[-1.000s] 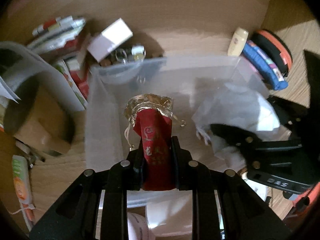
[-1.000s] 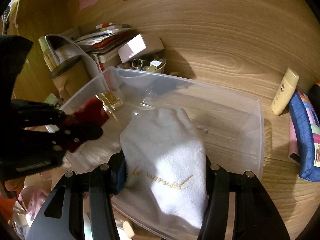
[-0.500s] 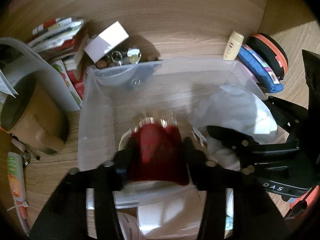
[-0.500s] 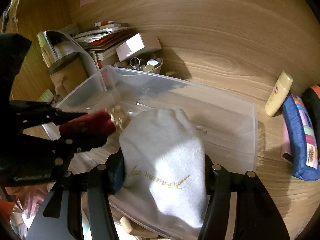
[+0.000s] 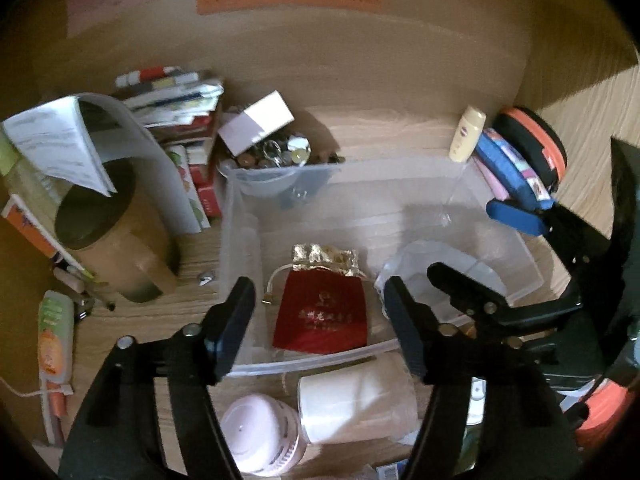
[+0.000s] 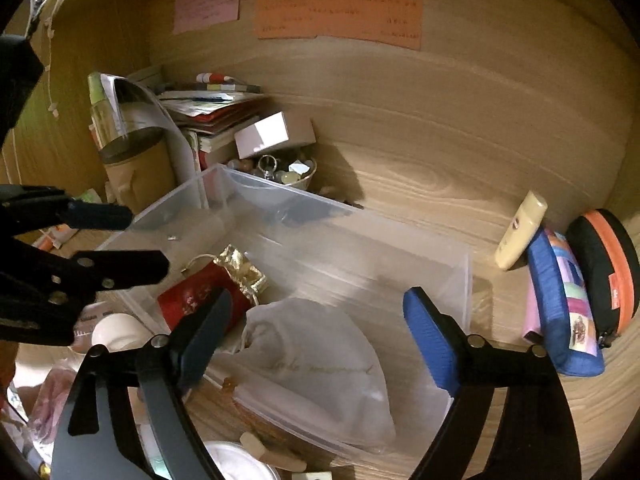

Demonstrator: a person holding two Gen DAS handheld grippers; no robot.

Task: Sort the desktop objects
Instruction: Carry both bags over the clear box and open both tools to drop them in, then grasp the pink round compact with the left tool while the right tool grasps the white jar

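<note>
Left gripper (image 5: 320, 312) fingers spread and opening, nothing pressed between them; red pouch (image 5: 322, 316) with gold top lies released on the floor of the clear plastic bin (image 5: 240, 216), seen between the fingers but not touched. Right gripper (image 6: 316, 332) fingers also spread and opening, blue pads clear of the white pouch (image 6: 320, 364), which lies in the same bin just beside the red pouch, on its right in the left wrist view. Bin sits on the wooden table (image 6: 420, 176). Behind the bin's far left corner: small bowl of trinkets (image 5: 276, 156) with a white box (image 5: 256, 122) resting on top, next to a stack of books and papers (image 5: 180, 100). Brown cylinder container (image 5: 116, 236) left of the bin. Right of the bin: cream bottle (image 6: 520, 230) leaning on a blue pencil case (image 6: 564, 300), black-and-orange zip case (image 6: 608, 264) beside that. Near edge, in front of the bin: pink-lidded jar (image 5: 260, 432) and white cup (image 5: 352, 400). Coloured paper notes (image 6: 340, 16) on the back wall.
</note>
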